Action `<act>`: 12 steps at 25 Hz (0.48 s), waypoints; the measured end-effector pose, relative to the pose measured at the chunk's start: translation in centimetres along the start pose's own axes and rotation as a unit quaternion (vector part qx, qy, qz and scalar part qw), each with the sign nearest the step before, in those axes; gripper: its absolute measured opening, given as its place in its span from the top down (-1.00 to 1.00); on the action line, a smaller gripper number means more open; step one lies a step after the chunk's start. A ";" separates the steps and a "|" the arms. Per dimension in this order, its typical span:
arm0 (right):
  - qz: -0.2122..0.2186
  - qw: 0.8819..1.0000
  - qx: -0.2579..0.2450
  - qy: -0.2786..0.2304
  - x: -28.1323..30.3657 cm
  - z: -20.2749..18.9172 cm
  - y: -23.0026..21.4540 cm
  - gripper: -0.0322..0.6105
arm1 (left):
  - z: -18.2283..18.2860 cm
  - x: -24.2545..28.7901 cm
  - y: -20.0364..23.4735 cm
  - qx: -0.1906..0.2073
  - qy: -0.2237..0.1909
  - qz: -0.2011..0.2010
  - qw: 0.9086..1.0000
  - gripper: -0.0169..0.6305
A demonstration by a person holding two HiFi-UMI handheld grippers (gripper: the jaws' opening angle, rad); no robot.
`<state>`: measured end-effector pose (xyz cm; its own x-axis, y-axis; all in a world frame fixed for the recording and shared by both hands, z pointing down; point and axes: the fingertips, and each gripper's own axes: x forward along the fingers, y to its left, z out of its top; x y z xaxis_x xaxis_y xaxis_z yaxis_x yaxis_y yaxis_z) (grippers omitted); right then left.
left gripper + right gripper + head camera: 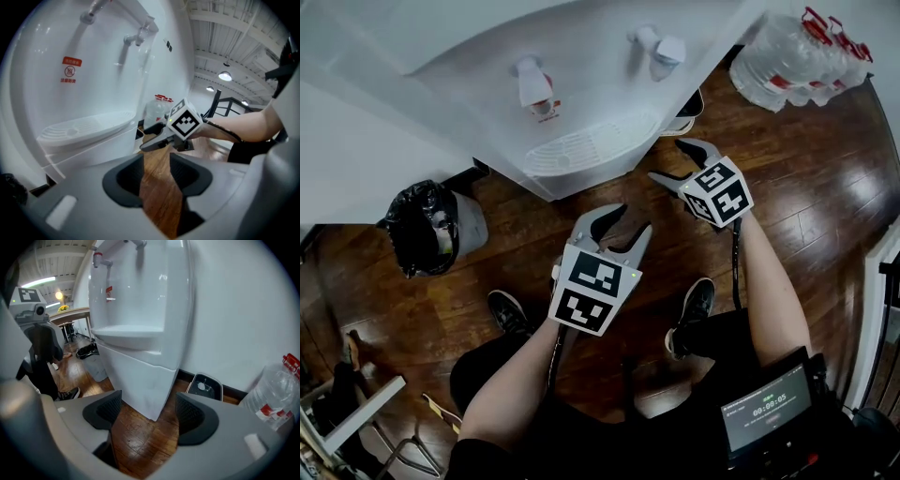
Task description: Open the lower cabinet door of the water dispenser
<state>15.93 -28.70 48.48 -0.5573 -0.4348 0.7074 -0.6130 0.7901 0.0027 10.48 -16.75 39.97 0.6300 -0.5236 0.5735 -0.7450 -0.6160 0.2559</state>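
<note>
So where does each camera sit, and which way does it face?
Head view: on the person's head, facing steeply down at the water dispenser and floor; forearms, left claw, right claw and shoes show.
Left gripper view: on the left claw, facing along its open jaws past the drip tray; the right forearm shows.
Right gripper view: on the right claw, facing the lower cabinet past open jaws; one shoe shows.
Head and left gripper views share the right claw.

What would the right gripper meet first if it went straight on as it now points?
Probably the lower cabinet of the water dispenser, near its bottom corner, which shows between the jaws of the open right gripper; depth is unclear, so the wooden floor might come first.
</note>
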 end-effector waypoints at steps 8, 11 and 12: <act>0.042 0.999 -0.004 0.013 4.5 -0.4 -0.8 -0.46 | 0.7 0.8 1.1 -0.001 0.015 -0.011 1.000 0.35; 0.053 0.998 -0.031 0.028 6.2 -0.5 -0.4 -0.61 | 0.3 1.2 0.9 0.004 0.029 -0.022 0.999 0.35; 0.054 0.997 -0.044 0.030 6.7 -0.6 -0.4 -0.62 | 0.2 1.4 0.7 0.006 0.032 -0.027 0.999 0.35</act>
<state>12.75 -31.64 53.59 -0.5818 -0.3200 0.7477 -0.4972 0.8675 -0.0156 10.83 -18.06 40.75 0.6535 -0.4503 0.6084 -0.7073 -0.6497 0.2788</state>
